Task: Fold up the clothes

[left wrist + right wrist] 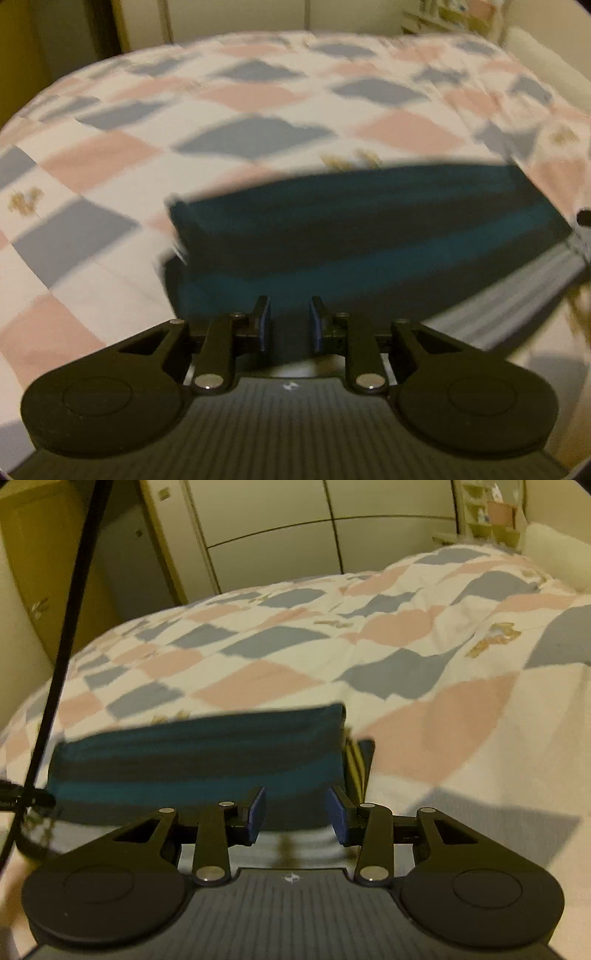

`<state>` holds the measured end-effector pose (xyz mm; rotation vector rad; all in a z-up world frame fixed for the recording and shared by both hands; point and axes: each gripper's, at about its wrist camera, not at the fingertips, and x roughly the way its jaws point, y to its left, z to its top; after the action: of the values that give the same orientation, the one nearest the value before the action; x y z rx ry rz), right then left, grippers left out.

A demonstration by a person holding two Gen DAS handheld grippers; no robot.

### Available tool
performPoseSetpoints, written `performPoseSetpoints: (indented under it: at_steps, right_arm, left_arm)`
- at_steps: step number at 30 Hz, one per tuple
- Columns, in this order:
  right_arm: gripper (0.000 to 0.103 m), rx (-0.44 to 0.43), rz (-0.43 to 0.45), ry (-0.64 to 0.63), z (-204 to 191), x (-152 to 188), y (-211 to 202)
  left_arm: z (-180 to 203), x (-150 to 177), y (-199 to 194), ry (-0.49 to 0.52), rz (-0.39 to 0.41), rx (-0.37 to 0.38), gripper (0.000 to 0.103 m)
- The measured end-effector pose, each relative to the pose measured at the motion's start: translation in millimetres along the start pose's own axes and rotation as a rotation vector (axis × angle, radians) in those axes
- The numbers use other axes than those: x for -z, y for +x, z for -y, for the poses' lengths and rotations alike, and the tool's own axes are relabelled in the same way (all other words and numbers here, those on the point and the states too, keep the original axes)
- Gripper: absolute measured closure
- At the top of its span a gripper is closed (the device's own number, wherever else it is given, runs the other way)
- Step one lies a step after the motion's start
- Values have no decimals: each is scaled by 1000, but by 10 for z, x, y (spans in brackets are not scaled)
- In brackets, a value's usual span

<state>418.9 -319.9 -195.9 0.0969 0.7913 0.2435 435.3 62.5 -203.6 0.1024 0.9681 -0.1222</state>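
A folded garment [369, 229] with teal and dark navy stripes lies on the bed, just ahead of both grippers. In the right wrist view the same garment [199, 760] shows a yellow-striped layer at its right end. My left gripper [290, 314] is open, its blue pads apart above the garment's near edge, with nothing between them. My right gripper [297, 808] is open too, wider, over the garment's near right part. Both views are blurred by motion.
The bed is covered by a quilt [406, 657] with pink, blue-grey and white diamonds. A black cable [62, 642] hangs at the left of the right wrist view. Wardrobe doors [280, 531] stand behind the bed, and a white pillow [557, 554] lies at the far right.
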Motion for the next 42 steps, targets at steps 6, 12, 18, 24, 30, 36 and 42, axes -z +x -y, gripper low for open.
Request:
performPoseSetpoints:
  at_steps: [6,12,18,24,30,36,42]
  right_arm:
    - [65,81,-96,18,151,167,220]
    - [60,-6,-69,257,209,182,-187]
    - [55,-29,-193,516,362,485,80]
    - [38,-74,-185,606,405,395,62]
    - [33,-165,-93,902,543,707,-54]
    - [35,-186,6,1154,664,892,180]
    - [56,-158,37,1248,703,868,493]
  left_arm:
    - [22,181,157,5,-61,-21,81]
    - [59,229,33,-10,-94,-40,82]
    - [150,310,-89,-12,-130,-73,82]
    - [167,285,-196,-33,-137,-95,82]
    - [107,278,-243,-43,-129,-99,82]
    - [109,332,-184,-34,-135,-90,82]
    - [78,317,-135,-33,-133,-67,81]
